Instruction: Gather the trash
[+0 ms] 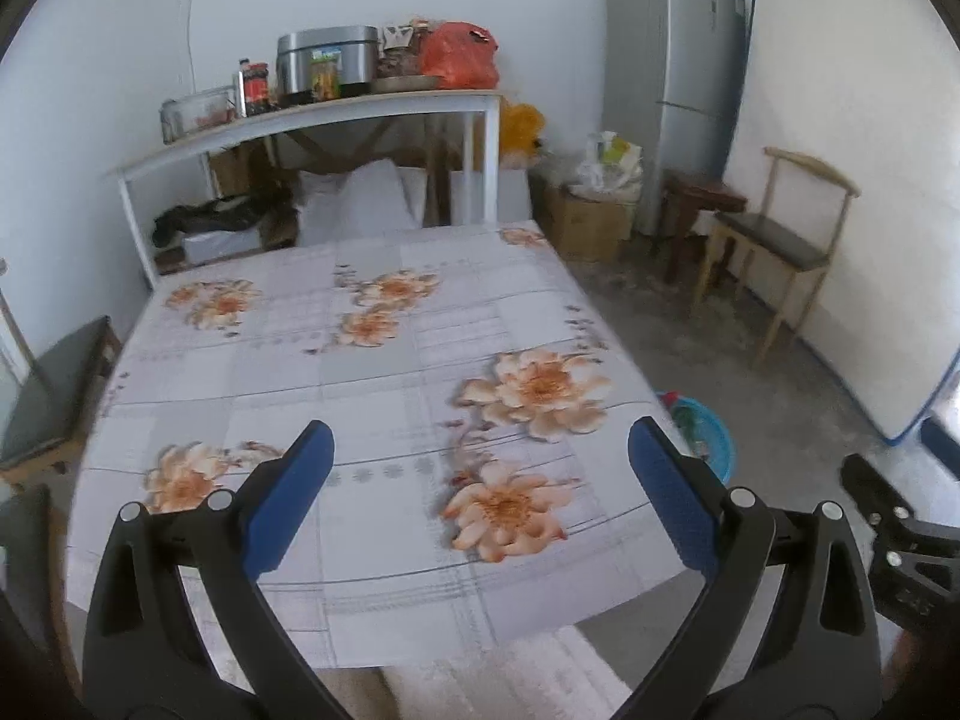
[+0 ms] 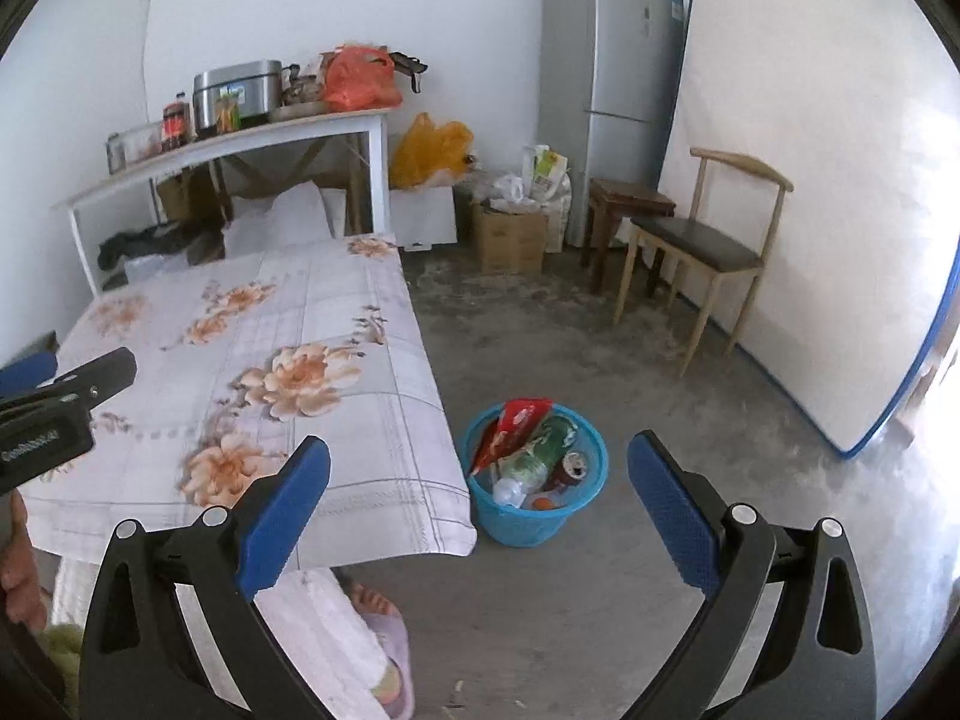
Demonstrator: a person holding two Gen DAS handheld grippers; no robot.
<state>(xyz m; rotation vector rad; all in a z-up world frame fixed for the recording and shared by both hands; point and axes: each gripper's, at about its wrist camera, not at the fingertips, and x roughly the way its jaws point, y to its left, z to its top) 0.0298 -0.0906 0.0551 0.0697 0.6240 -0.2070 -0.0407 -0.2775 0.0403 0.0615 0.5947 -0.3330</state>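
Blue-padded fingers (image 2: 282,516) on the right gripper (image 2: 479,504) spread wide, nothing between them; left gripper (image 1: 480,498) likewise released and empty over the floral-print bedsheet (image 1: 372,360). Round blue plastic mesh basket (image 2: 528,525) sits on the grey concrete floor (image 2: 690,396), just beside the bed edge, holding a red snack wrapper (image 2: 516,420), green-labelled clear bottle (image 2: 537,450), dented drink can (image 2: 573,468) (piled above the rim). Risk: an extra drop could bounce out or tip the basket.

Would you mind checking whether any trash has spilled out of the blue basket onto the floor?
Nothing stands out. The blue basket stands upright on the floor beside the bed, and the red wrapper, green bottle and can sit inside it.
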